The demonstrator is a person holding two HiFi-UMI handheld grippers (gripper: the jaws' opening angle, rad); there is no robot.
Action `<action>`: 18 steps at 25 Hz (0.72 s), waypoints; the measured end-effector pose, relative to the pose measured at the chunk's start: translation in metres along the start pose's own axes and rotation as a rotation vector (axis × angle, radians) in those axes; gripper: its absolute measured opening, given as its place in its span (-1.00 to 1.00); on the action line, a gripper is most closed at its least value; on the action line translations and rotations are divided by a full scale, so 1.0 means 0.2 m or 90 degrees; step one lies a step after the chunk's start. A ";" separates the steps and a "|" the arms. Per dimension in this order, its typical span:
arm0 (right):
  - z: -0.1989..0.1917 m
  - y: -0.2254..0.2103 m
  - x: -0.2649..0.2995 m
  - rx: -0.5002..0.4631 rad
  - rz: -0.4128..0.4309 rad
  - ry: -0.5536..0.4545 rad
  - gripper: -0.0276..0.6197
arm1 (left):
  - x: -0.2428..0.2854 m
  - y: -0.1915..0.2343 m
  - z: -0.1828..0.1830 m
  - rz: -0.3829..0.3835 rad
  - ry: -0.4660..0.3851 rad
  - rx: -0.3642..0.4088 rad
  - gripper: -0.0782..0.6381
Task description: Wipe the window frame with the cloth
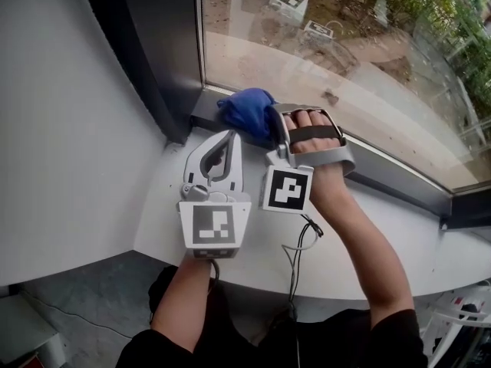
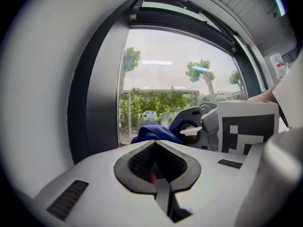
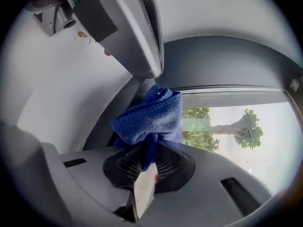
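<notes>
1. The blue cloth (image 1: pixel 247 107) sits at about 12 o'clock in the head view. It is bunched into the lower corner of the window frame (image 1: pixel 387 169), where the dark bottom rail meets the upright post.
2. The right gripper (image 1: pixel 270 127) has its jaws clenched on a fold of the cloth. In the right gripper view, the cloth (image 3: pixel 151 117) rises out of the pads as a loose wad.
3. The left gripper (image 1: pixel 229 138) lies on the white sill (image 1: pixel 430 251), just beside the right one at its 9 o'clock. Its jaws are pressed together with nothing between them.
4. Step in hand, as I judge it: wiping is at its start or at a turning point. The cloth is pressed into the corner, and the long run of rail towards 4 o'clock looks yet to be covered.
5. The next move probably calls for dragging the wad along the rail towards 3–4 o'clock. That means keeping downward pressure and a firm grip so the fold does not slip out. The left gripper has no evident part in this.
6. The cloth is crumpled, so its long axis is weak. In the head view it spreads slightly more along the rail, from roughly 9 to 3 o'clock.
7. The cloth's pinched end points to about 5 o'clock, back towards the right gripper, and its free bulk points to 11 o'clock, into the corner.
8. The right gripper itself runs from about 6 to 12 o'clock, nearly square to the rail.
</notes>
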State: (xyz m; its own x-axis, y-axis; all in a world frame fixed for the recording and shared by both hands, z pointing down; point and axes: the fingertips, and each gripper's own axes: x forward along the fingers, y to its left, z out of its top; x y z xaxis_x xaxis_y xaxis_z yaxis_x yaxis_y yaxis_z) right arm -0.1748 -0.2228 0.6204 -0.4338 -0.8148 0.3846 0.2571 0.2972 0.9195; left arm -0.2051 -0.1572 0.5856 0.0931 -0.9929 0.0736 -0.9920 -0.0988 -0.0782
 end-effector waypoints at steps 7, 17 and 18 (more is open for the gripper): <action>0.02 0.03 0.00 -0.019 0.010 0.003 -0.84 | 0.00 -0.05 0.00 -0.008 0.002 0.006 -0.77; -0.05 0.05 -0.03 -0.019 0.008 0.011 -0.85 | 0.00 -0.11 0.02 -0.021 0.001 0.021 -0.77; -0.05 0.05 -0.03 -0.016 0.006 0.011 -0.84 | 0.00 -0.12 0.02 -0.022 0.001 0.019 -0.77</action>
State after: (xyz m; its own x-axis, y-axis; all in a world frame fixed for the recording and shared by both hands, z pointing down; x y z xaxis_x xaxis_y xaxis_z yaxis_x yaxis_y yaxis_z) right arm -0.1615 -0.2198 0.6269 -0.4170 -0.8206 0.3910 0.2825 0.2918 0.9138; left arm -0.1816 -0.1560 0.5839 0.1268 -0.9888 0.0788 -0.9853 -0.1347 -0.1054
